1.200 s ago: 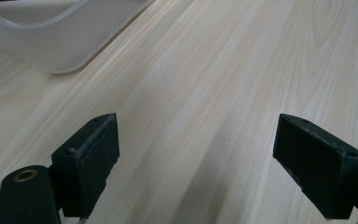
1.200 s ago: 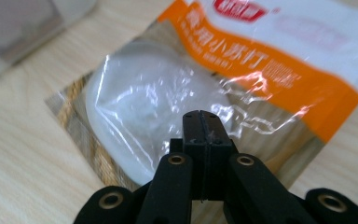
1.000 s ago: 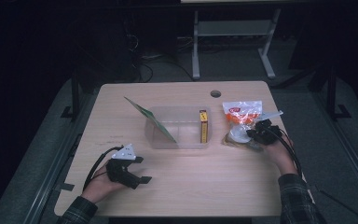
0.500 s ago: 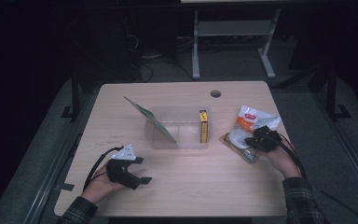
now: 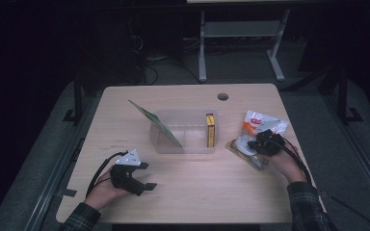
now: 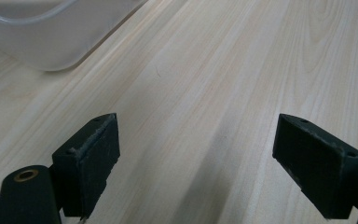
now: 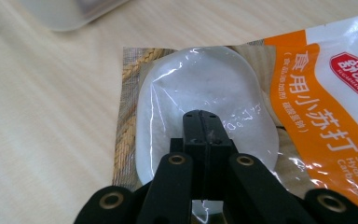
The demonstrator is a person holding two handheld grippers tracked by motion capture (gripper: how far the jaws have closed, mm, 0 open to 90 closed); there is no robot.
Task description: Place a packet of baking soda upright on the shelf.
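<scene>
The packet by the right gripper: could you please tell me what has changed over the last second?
The right gripper, jaws shut on the packet, has dragged it nearer the person's edge of the table. The left gripper, the clear bin and the yellow box stayed put.

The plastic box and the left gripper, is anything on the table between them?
No. In the high view, just bare wooden table lies between the clear plastic box and the left gripper.

A wooden table point(image 5: 188, 192) carries a clear plastic box point(image 5: 185, 131) with a green card point(image 5: 155, 122) leaning in it and a yellow packet point(image 5: 210, 130) inside; the right gripper point(image 5: 261, 142) rests on an orange-and-white pouch point(image 5: 259, 122); the left gripper point(image 5: 142, 185) sits near the front edge, well apart.
</scene>
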